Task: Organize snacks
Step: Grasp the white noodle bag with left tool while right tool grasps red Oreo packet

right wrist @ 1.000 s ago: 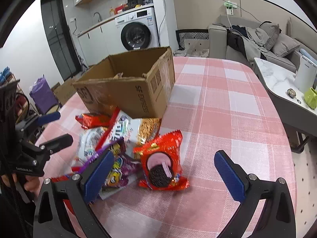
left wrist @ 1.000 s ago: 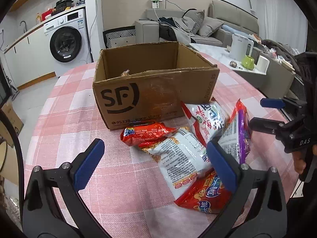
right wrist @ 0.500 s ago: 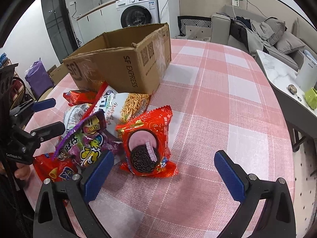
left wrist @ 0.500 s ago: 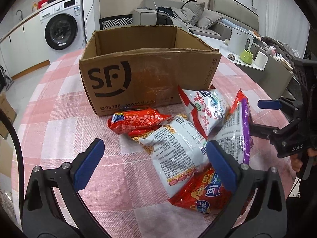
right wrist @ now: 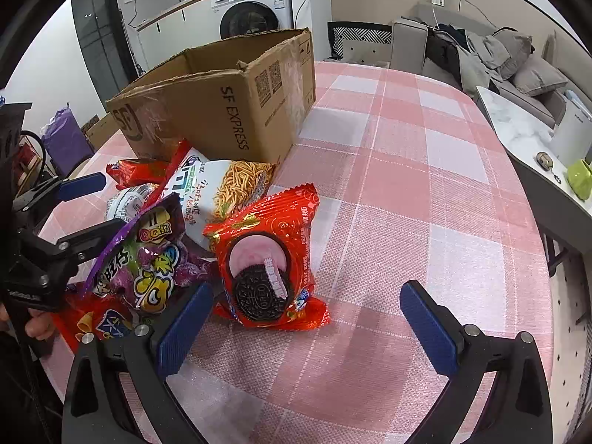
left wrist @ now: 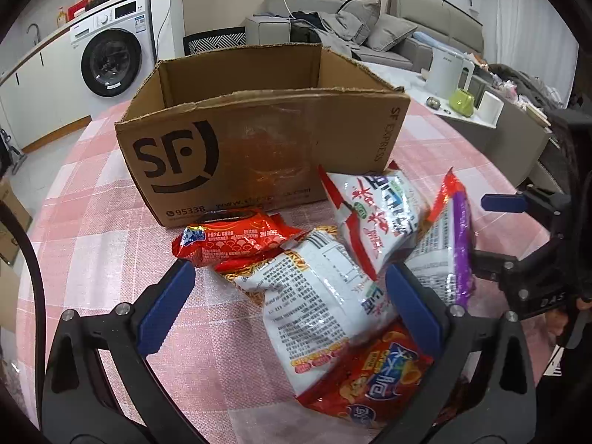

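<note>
From the left wrist view, the left gripper (left wrist: 288, 296) hangs with jaws spread wide above a white noodle bag (left wrist: 314, 296), holding nothing. The snacks lie heaped on the pink checked tablecloth (left wrist: 92, 259) just before the open cardboard box (left wrist: 259, 148); a small red packet (left wrist: 236, 238) touches the box's front.

From the right wrist view, the right gripper (right wrist: 307, 318) is also wide open and empty, its fingers either side of a red Oreo packet (right wrist: 270, 255). A purple candy bag (right wrist: 148, 255) leans just beside it.
</note>
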